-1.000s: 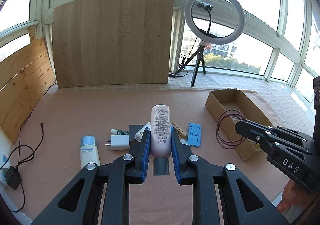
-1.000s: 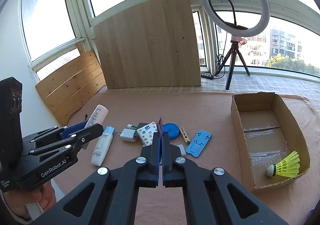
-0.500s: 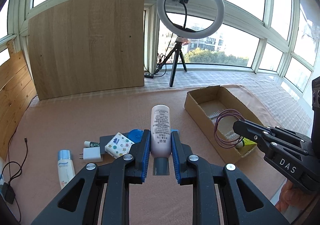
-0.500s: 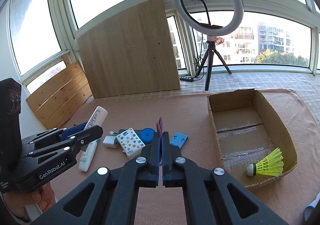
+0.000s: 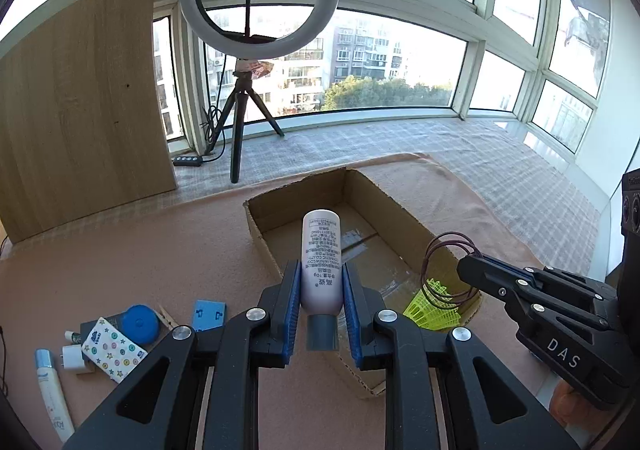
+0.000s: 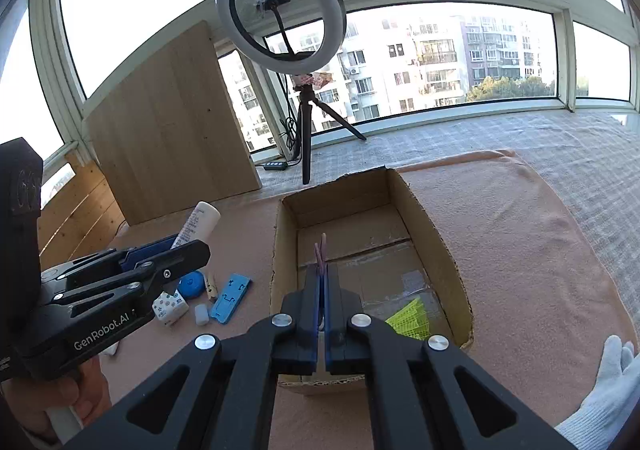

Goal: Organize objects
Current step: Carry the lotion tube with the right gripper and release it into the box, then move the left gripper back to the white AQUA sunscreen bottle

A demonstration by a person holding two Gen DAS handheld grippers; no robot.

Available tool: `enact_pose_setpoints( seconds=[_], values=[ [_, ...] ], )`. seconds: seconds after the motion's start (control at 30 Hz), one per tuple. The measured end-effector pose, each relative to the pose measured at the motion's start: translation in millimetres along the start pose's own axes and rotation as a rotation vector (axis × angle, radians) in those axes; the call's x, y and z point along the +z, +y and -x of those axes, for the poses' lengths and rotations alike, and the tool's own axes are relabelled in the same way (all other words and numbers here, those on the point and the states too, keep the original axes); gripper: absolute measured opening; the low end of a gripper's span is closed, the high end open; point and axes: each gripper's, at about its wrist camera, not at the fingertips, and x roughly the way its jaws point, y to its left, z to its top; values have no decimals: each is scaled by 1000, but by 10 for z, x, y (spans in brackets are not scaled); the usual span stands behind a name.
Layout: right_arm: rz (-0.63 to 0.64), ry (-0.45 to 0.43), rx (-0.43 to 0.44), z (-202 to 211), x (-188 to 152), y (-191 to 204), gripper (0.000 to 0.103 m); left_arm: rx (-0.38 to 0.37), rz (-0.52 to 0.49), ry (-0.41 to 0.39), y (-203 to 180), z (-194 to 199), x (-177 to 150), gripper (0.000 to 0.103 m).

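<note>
Landmark: the cardboard box (image 5: 362, 246), open-topped, on the pink-covered bench (image 5: 132, 250); every place below is given relative to it.
Left hand-held gripper (image 5: 321, 292): you hold it part-open, its blue pads pressed on the lower body of the white bottle (image 5: 321, 250), grey cap toward the camera.
Bottle position: its rounded end projects over the near left wall of the cardboard box; it is not yet inside.
Right hand-held gripper (image 6: 322, 282): its jaws are fully closed, pinching the purple hair ties (image 5: 448, 270), whose loops hang above the box's near right corner.
Inside the box: a yellow shuttlecock (image 6: 410, 320) lies at the near end; the rest of the floor is bare.
Left of the box: the blue phone stand (image 6: 231, 298), clothespin (image 5: 168, 316), round blue case (image 5: 139, 324), patterned tissue pack (image 5: 114, 348), white charger (image 5: 74, 358) and a white tube (image 5: 52, 390) lie loose on the bench.
What has just changed: you have swung both loads from above the loose pile to the box, which now fills the centre of each view.
Meaning for the task: transport looks nearly done; release into the box is likely the next step.
Difference from the earlier frame: a second ago the box lay off to the right and the pile sat just beyond the left fingertips; both grips are unchanged.
</note>
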Motion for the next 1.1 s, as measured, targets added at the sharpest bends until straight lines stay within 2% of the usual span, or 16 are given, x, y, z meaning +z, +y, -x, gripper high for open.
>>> enact_pose_setpoints(
  seconds=[0.23, 0.3, 0.33, 0.37, 0.43, 0.6, 0.8, 1.1],
  values=[
    [-32, 14, -1, -118, 79, -410, 2, -1, -10, 48, -294, -354, 96, 22],
    [-30, 34, -8, -197, 98, -451, 3, 14, 5, 61, -287, -416, 94, 36],
    [-30, 33, -14, -220, 104, -461, 5, 23, 13, 60, -251, -430, 94, 58],
    [-31, 28, -18, -228, 108, -473, 5, 29, 21, 47, -222, -414, 90, 73],
    [-29, 28, -23, -237, 105, -459, 8, 46, 23, 18, -163, -373, 87, 79],
    [-34, 24, -40, -239, 111, -379, 10, 44, 44, 26, 52, -319, 49, 80],
    [-11, 27, -52, -257, 88, -90, 10, 54, 75, 21, 410, -122, -141, 80],
    [93, 85, 11, -501, -107, 839, 10, 150, 214, 9, 1420, 415, -691, 81]
  ],
)
